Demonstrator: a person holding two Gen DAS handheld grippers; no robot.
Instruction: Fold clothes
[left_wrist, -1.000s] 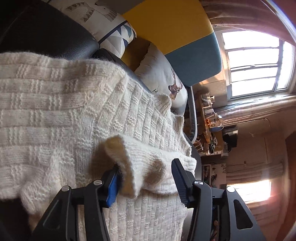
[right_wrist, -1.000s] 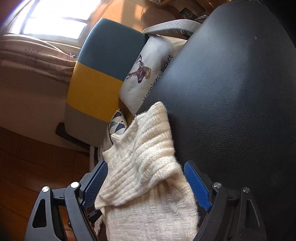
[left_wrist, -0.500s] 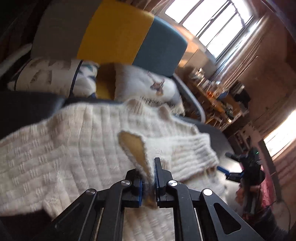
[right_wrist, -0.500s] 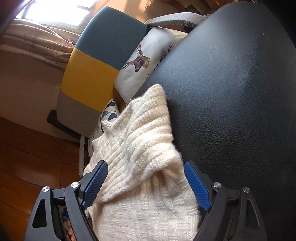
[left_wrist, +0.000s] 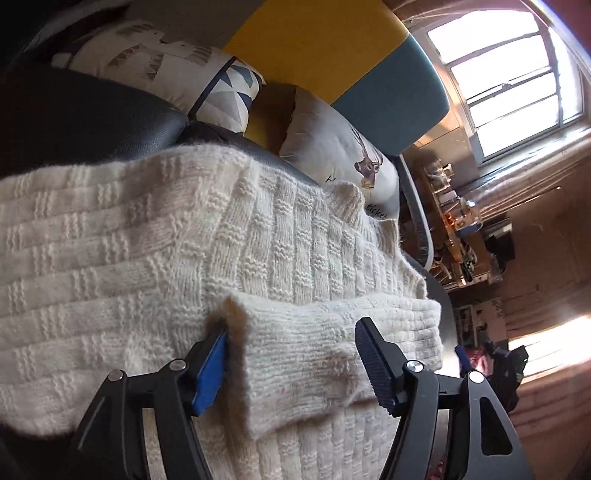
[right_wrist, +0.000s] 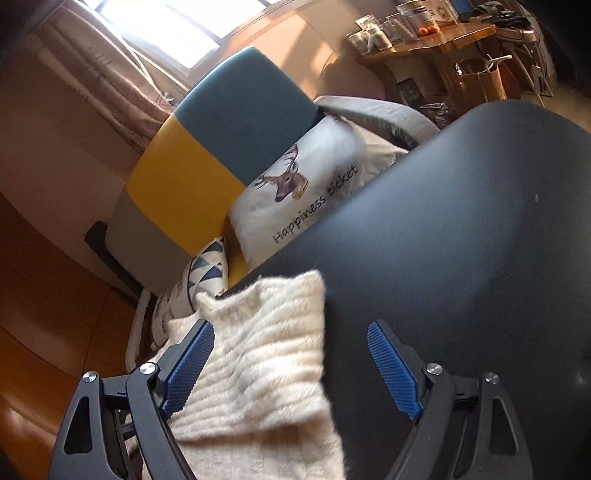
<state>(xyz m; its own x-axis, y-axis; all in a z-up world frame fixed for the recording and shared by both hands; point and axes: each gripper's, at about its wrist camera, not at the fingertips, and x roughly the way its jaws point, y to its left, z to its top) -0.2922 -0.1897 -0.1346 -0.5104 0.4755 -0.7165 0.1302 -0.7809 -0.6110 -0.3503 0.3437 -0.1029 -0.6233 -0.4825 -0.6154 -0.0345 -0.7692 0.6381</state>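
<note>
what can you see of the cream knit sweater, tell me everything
The cream sweater is a thick, fuzzy knit with a basket-weave block pattern and ribbed edges. It lies spread over a black leather-look surface, near a deer-print cushion. A ribbed sleeve is folded across the body, its cuff lying between the fingers of the open left tool. In the right wrist view another ribbed part reaches toward the surface's far edge, between the fingers of the open right tool. Neither tool clamps it.

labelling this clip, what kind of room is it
Probably a home living room: a colour-block sofa with a deer-print cushion, a curtained window, and a cluttered wooden side table.
</note>
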